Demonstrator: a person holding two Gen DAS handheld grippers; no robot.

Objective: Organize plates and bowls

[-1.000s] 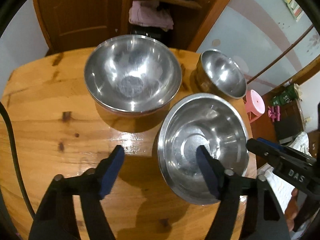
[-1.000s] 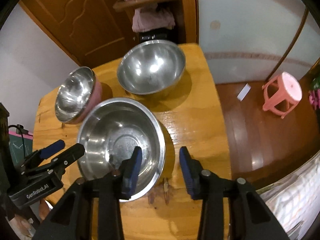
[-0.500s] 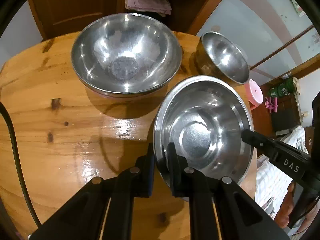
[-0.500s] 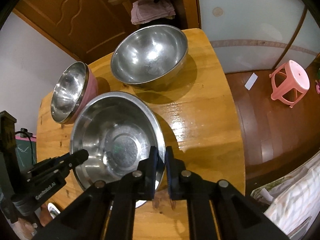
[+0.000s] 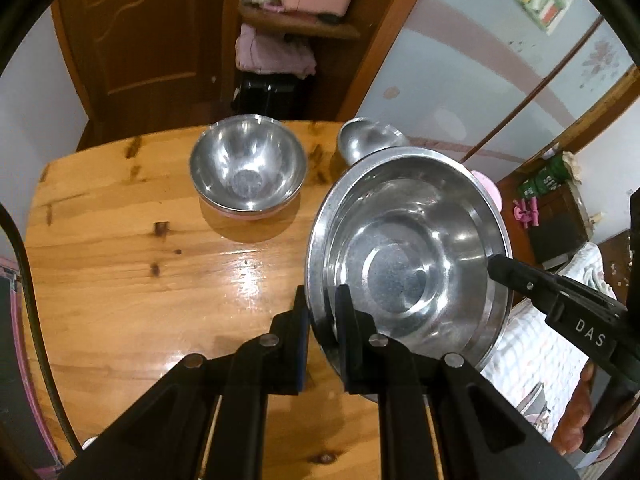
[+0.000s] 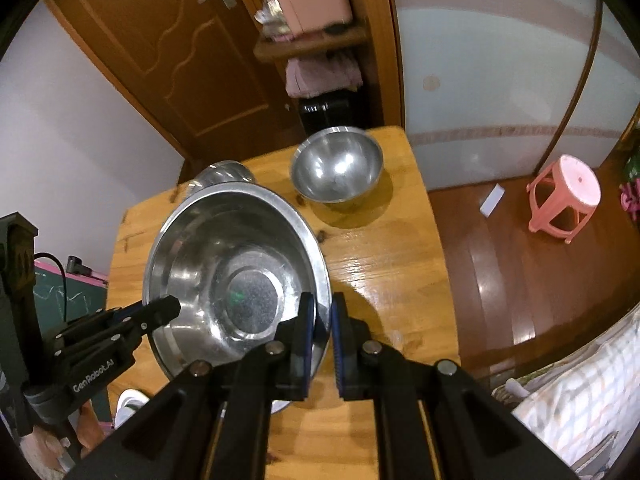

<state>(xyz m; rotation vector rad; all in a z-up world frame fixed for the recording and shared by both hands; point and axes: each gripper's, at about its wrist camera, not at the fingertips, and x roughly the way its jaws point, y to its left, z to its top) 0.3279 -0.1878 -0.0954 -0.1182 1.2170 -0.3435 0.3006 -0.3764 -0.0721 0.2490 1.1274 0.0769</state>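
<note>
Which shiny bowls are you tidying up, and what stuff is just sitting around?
For the job:
- wide steel bowl, pinched at its rim by the left claw and the right claw
- deep steel bowl on the table
- small steel bowl

Just lying about:
- pink stool
- pink cloth on the shelf
- wooden door

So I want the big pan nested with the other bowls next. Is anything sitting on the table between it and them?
Nothing visible. The big pan is clamped at opposite rims by the left gripper and right gripper. The table between it and the round bowl is bare. The small bowl is partly hidden behind the pan.
</note>
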